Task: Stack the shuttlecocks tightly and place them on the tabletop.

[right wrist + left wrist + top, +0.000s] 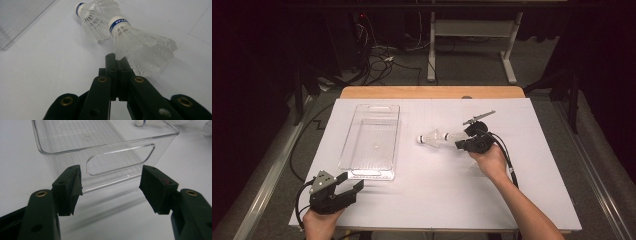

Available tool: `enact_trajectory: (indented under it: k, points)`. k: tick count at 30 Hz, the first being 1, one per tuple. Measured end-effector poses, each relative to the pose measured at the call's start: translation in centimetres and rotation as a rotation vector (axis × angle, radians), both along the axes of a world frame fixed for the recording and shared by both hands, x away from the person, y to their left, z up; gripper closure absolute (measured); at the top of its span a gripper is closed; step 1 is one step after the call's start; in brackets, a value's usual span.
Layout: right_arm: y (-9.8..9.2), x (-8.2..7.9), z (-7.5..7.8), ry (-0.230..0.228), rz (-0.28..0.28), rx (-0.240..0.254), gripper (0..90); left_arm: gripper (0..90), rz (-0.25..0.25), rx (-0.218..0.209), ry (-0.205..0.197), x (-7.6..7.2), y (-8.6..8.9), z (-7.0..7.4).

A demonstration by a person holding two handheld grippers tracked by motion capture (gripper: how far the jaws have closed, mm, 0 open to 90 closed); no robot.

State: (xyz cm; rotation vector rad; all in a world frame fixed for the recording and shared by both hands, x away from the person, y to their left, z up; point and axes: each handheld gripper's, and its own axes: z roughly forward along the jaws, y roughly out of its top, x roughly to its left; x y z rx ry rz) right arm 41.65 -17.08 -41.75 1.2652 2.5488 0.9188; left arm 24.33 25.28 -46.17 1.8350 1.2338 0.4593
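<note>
Far end of the clear bin beyond the left gripper view's top edge.

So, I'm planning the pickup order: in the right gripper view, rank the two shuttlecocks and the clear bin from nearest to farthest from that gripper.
1. Near shuttlecock, its skirt at the shut right gripper tips.
2. Far shuttlecock, just beyond, upper middle.
3. Clear plastic bin, far upper left.

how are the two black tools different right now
The left black two-jaw tool stands open, its jaws wide apart, facing the handle end of the clear plastic bin without touching it. The right black two-jaw tool is shut, pinching the skirt edge of the nearer white feathered shuttlecock. Each is hand-held.
</note>
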Motion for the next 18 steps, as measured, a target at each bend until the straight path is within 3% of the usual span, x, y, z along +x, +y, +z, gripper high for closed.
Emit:
enact_trajectory:
  k: [18]
  points:
    - [1.01, 0.2, -0.43, 0.015, 0.018, 0.003, 90.0, 34.8, -0.001, -0.003, 0.001, 0.01, 0.03, -0.01]
